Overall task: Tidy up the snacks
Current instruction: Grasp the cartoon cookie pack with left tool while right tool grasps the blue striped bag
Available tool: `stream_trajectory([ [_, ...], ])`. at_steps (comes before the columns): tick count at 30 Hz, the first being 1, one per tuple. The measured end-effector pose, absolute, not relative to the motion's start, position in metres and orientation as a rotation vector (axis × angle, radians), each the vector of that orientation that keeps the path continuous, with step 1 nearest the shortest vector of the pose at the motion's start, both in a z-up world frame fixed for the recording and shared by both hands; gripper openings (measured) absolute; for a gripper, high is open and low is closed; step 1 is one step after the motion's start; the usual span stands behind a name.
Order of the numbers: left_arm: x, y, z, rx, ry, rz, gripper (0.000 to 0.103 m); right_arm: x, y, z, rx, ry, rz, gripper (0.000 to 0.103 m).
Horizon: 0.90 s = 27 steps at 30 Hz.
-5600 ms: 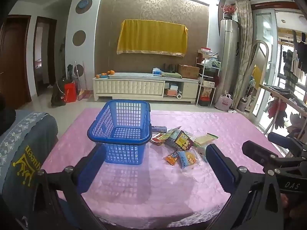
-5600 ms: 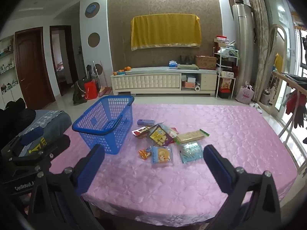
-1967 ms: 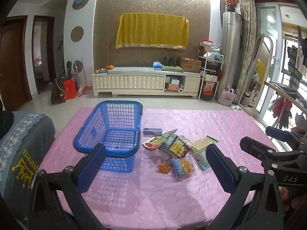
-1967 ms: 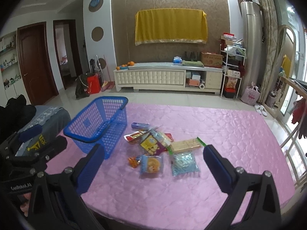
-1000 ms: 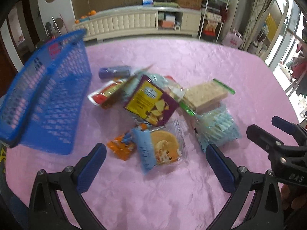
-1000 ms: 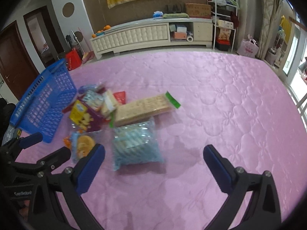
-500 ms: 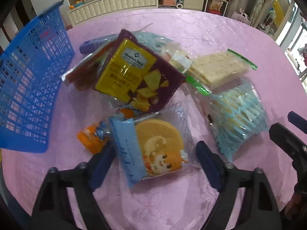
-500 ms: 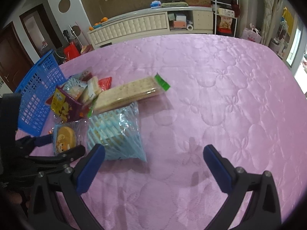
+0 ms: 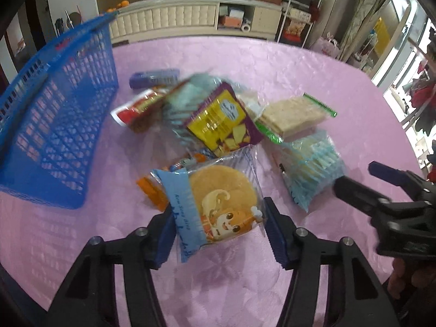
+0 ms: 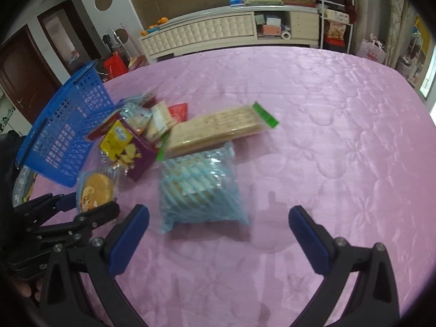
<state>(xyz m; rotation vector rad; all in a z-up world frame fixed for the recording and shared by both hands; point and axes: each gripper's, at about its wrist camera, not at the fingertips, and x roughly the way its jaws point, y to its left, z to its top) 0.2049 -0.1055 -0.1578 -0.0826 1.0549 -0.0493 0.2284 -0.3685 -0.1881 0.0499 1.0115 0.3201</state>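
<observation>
My left gripper (image 9: pixel 219 230) is shut on a clear and blue cake packet with a cartoon squirrel (image 9: pixel 218 201); it also shows in the right wrist view (image 10: pixel 94 190). Behind it lie a yellow and purple chip bag (image 9: pixel 223 120), a cracker sleeve with green ends (image 9: pixel 295 117), a pale blue wafer bag (image 9: pixel 313 169), an orange sachet (image 9: pixel 152 190), a red packet (image 9: pixel 136 109) and a purple bar (image 9: pixel 154 77). A blue mesh basket (image 9: pixel 51 125) stands at the left. My right gripper (image 10: pixel 218 239) is open and empty, just in front of the wafer bag (image 10: pixel 200 188).
The snacks lie on a table under a pink quilted cloth (image 10: pixel 340 136). A white cabinet (image 10: pixel 218 32) stands behind the table. A dark chair back with grey cloth (image 10: pixel 16 185) is at the table's left edge.
My left gripper has closed its jaws on the cake packet and pulled it a little toward me. My right gripper has moved closer to the wafer bag.
</observation>
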Motion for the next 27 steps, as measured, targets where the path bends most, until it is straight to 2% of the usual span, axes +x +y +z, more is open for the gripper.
stream_trajectory([
  [7, 0.206, -0.084, -0.137, -0.085, 0.996, -0.048, 0.056, 0.240, -0.349, -0.188, -0.003, 0.994, 0.317, 0.103],
  [13, 0.215, -0.085, -0.151, -0.086, 0.992, -0.068, 0.056, 0.251, -0.325, -0.201, -0.100, 1.012, 0.342, 0.100],
  [16, 0.220, -0.088, -0.159, -0.086, 1.003, -0.071, 0.056, 0.254, -0.320, -0.213, -0.139, 1.038, 0.326, 0.093],
  [17, 0.221, -0.090, -0.161, -0.087, 1.006, -0.071, 0.056, 0.255, -0.320, -0.217, -0.135, 1.049, 0.331, 0.081],
  [20, 0.218, -0.087, -0.157, -0.098, 1.002, -0.072, 0.056, 0.250, -0.324, -0.215, -0.127, 1.038, 0.332, 0.072],
  [27, 0.198, -0.078, -0.128, -0.106, 0.946, -0.072, 0.056, 0.221, -0.323, -0.188, -0.113, 1.024, 0.344, 0.070],
])
